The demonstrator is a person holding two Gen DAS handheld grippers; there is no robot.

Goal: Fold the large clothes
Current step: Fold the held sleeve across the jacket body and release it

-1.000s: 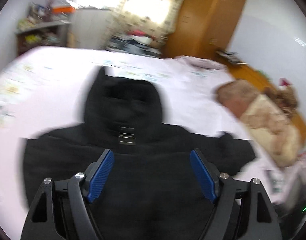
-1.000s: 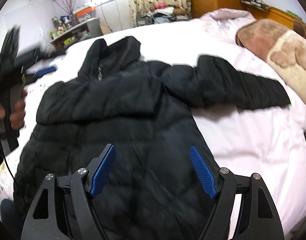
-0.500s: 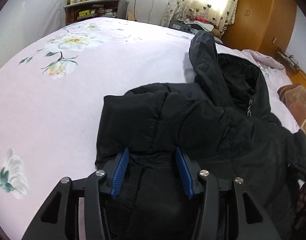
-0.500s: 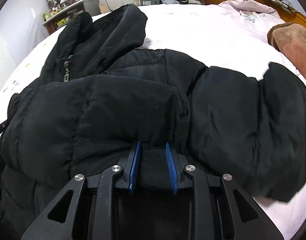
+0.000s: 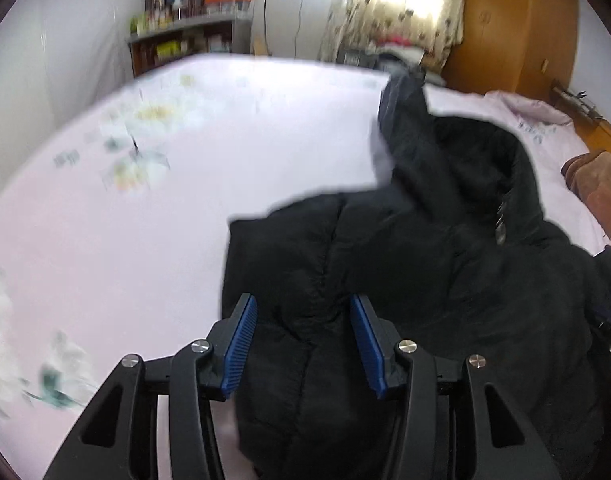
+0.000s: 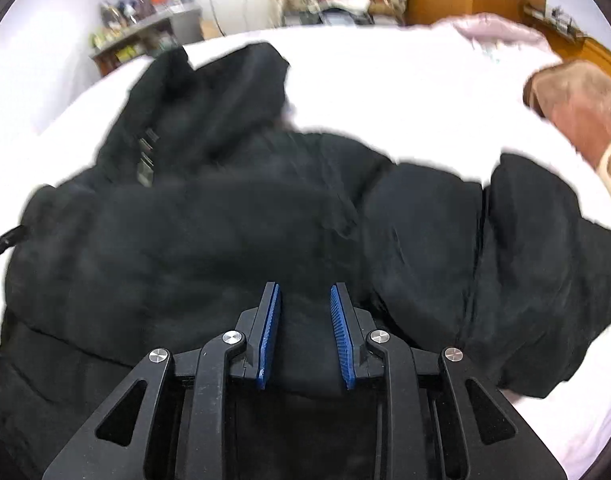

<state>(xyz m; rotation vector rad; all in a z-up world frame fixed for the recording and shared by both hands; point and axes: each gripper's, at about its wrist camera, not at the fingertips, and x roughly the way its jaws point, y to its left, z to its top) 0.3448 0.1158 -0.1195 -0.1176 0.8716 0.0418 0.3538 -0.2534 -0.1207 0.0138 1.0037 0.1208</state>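
A black hooded puffer jacket [image 5: 445, 260] lies on a pale pink bed [image 5: 145, 220], its hood [image 5: 465, 152] toward the far side. My left gripper [image 5: 301, 304] is shut on a thick fold at the jacket's left edge, the padding bulging between the blue pads [image 5: 241, 340]. In the right wrist view the same jacket [image 6: 185, 240] fills the middle, with its hood [image 6: 225, 92] up left and a bunched sleeve [image 6: 525, 260] on the right. My right gripper [image 6: 304, 290] is shut on a narrower fold of the jacket near that sleeve's root.
A brown and cream blanket [image 6: 577, 100] lies at the bed's right side. Beyond the bed stand a cluttered shelf [image 5: 177, 40], curtains and a wooden wardrobe [image 5: 513, 20]. Bare flower-printed sheet [image 6: 405, 92] spreads left of and behind the jacket.
Both grippers came down from open above the spread jacket and closed on folds of it. The right sleeve has bunched inward. Over the last half second the holds look the same.
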